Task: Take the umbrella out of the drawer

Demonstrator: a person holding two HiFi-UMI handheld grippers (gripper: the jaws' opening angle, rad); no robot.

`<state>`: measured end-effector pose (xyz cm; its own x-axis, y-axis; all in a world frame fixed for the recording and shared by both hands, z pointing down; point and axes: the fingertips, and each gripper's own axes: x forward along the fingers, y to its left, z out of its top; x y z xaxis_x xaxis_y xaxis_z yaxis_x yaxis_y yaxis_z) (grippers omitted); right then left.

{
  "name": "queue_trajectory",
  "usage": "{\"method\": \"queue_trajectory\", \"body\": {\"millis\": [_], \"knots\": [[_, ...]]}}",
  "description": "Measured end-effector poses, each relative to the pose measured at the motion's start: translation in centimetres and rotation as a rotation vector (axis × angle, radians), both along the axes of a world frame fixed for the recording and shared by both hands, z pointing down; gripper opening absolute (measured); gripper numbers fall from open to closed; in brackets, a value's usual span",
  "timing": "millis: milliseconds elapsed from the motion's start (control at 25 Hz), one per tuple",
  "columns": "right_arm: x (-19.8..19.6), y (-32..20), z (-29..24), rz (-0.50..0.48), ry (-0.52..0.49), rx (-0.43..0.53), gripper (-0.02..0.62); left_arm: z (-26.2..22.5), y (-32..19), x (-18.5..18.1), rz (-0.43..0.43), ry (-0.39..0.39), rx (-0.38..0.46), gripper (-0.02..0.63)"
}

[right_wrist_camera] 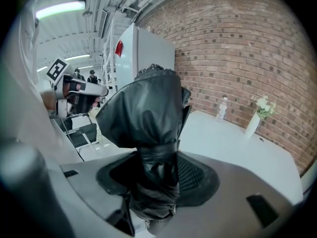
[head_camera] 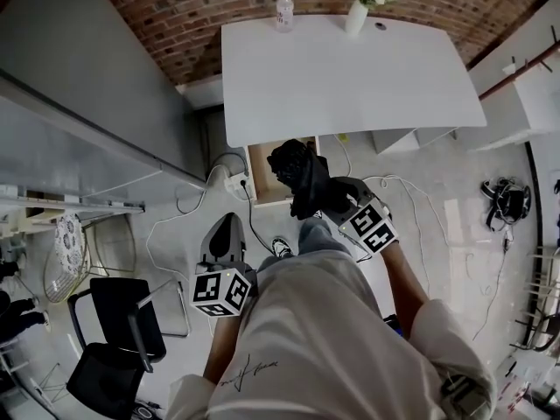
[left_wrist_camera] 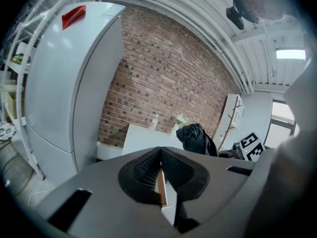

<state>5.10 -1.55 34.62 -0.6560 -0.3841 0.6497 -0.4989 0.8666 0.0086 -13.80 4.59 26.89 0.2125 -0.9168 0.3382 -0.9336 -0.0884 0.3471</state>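
Observation:
In the head view my right gripper (head_camera: pixel 322 196) is shut on a black folded umbrella (head_camera: pixel 299 173) and holds it in the air over the open wooden drawer (head_camera: pixel 261 171) below the white table's (head_camera: pixel 341 68) near edge. Seen from the right gripper view, the umbrella (right_wrist_camera: pixel 148 128) stands up between the jaws of my right gripper (right_wrist_camera: pixel 158 175), a strap wrapped round its middle. My left gripper (head_camera: pixel 225 234) hangs lower left, near the person's leg, shut and holding nothing. In the left gripper view the pads of my left gripper (left_wrist_camera: pixel 160 157) meet, and the umbrella (left_wrist_camera: pixel 195 139) shows beyond them.
A water bottle (head_camera: pixel 283 10) and a white vase with flowers (head_camera: pixel 359 7) stand at the table's far edge. A power strip (head_camera: pixel 236 182) and cables lie on the floor left of the drawer. A black chair (head_camera: pixel 118 331) is at lower left, with a tall white cabinet (left_wrist_camera: pixel 64 83) nearby.

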Motion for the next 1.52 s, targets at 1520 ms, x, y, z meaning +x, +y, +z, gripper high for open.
{"method": "queue_trajectory", "body": {"millis": [1520], "knots": [[3.0,0.9,-12.8,0.289,-0.361,0.205,0.233,-5.6,-0.1,0.3,0.017,-0.051,0.154,0.017]]}}
